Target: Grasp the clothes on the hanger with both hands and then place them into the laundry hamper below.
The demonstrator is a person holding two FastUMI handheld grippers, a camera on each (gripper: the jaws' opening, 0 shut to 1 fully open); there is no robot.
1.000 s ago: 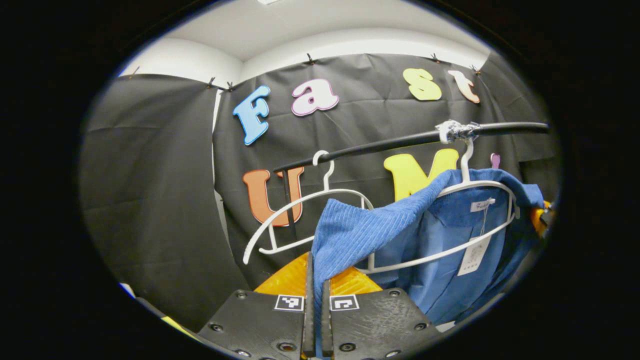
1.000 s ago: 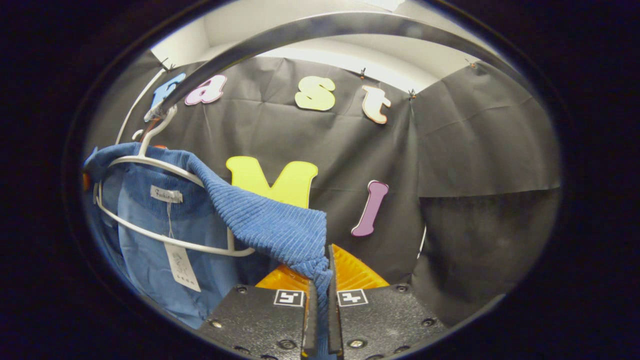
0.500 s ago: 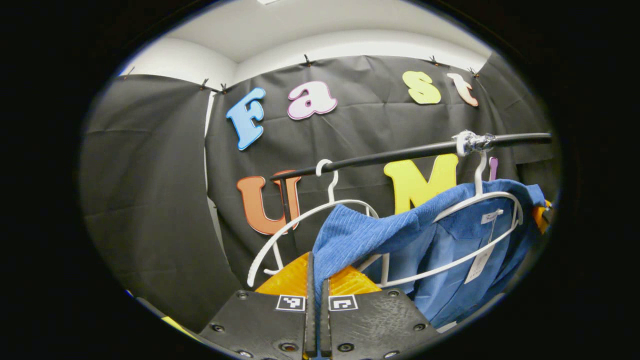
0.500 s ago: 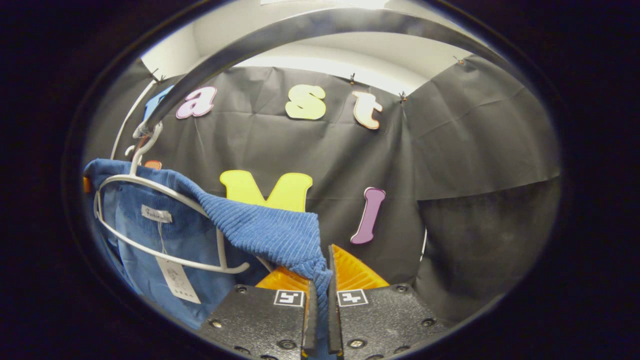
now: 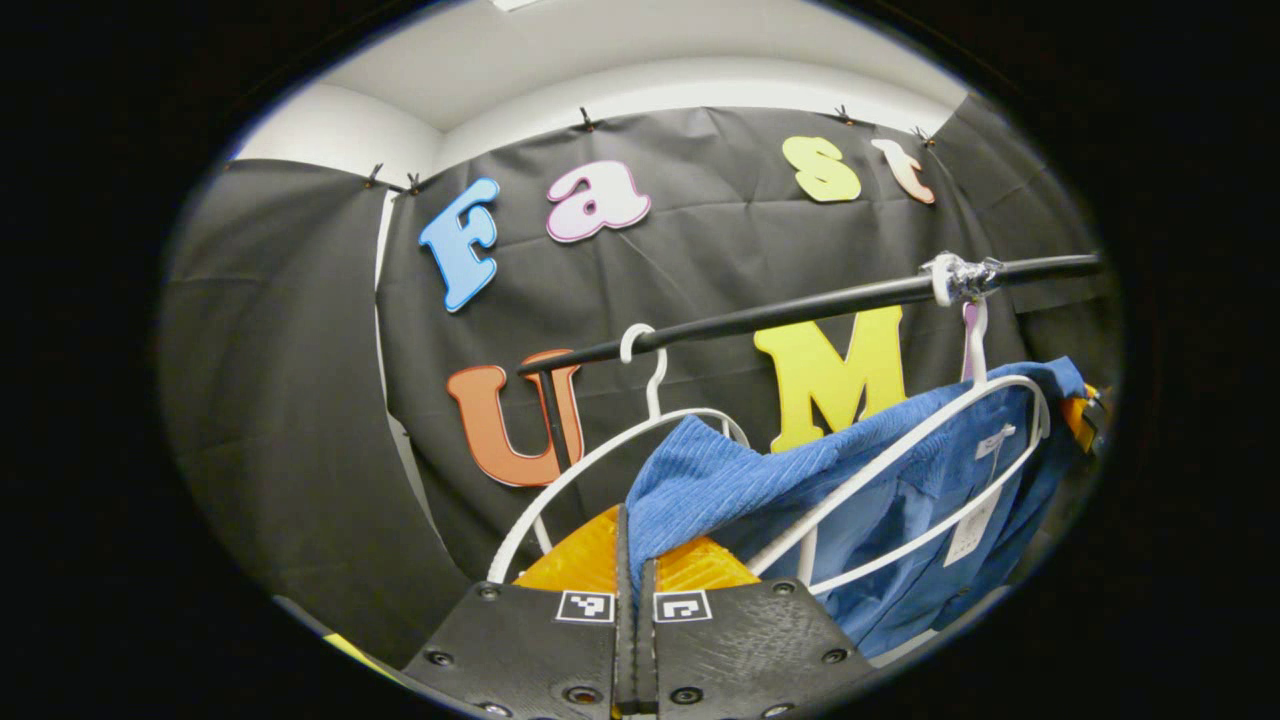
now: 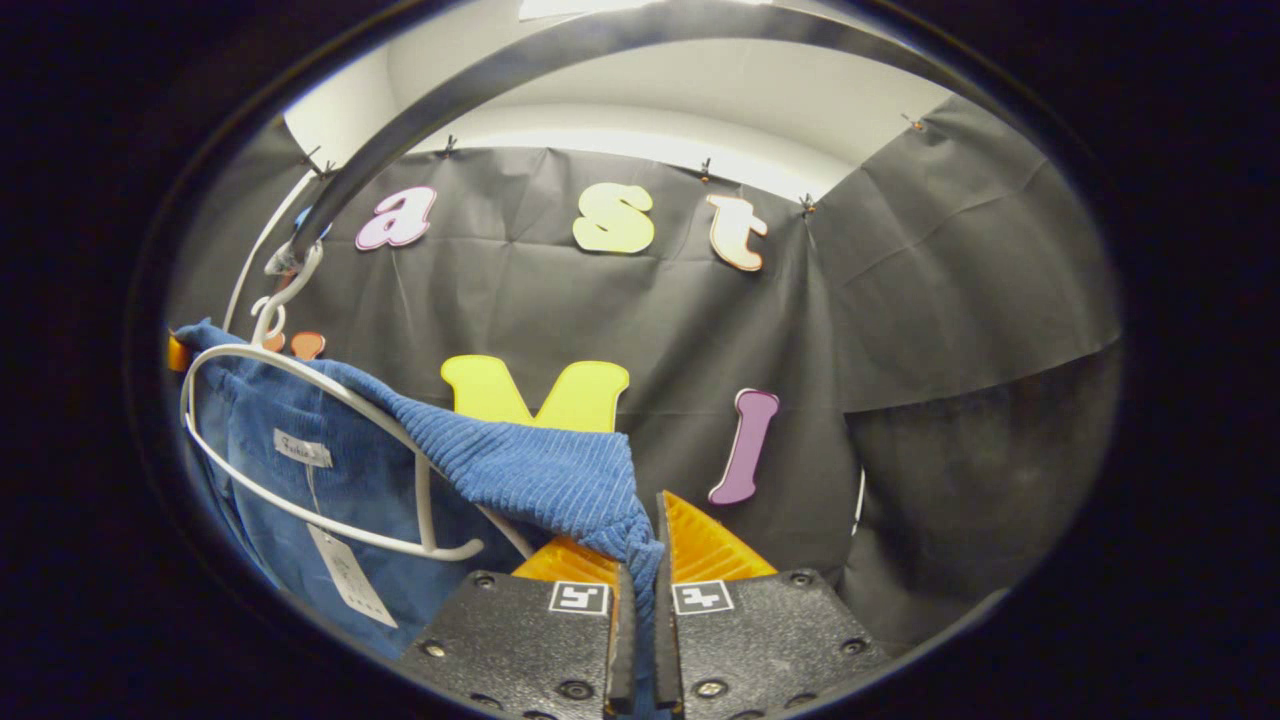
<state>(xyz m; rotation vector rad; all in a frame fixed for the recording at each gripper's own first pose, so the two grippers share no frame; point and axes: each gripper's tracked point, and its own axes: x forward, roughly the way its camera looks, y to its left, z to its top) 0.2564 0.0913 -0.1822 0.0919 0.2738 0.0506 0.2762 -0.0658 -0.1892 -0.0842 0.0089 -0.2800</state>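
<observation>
**Garment sliding off both shoulders of the hanger**

Cloth first, from the left side across. In the left gripper view the left claw (image 5: 634, 600) is pressed together on a ribbed fold of the blue garment (image 5: 740, 480), and the rail (image 5: 800, 308) sits lower against the wall than it did a second ago, while the white hanger (image 5: 985, 400) carrying the garment has tipped more steeply. An empty hanger (image 5: 600, 455) hangs on the same rail just left of it. The stretch of cloth between claw and hanger runs flatter now, so more of that shoulder seems to have been drawn off the hanger's arm.

In the right gripper view the right claw (image 6: 640, 600) likewise pinches a bunched edge of the garment, whose collar and tag still hang inside the hanger's loop at the left of that view. The hanger has sunk slightly in this view too, and the rail arcs closer overhead.

My reading: both hands have risen and pulled outward, so the garment is half freed but not yet off. It remains up at the rail, draped on the hanger; the hamper lies somewhere below.

Both claws point forward and slightly upward toward the wall, level with the hanger's lower bar.
</observation>
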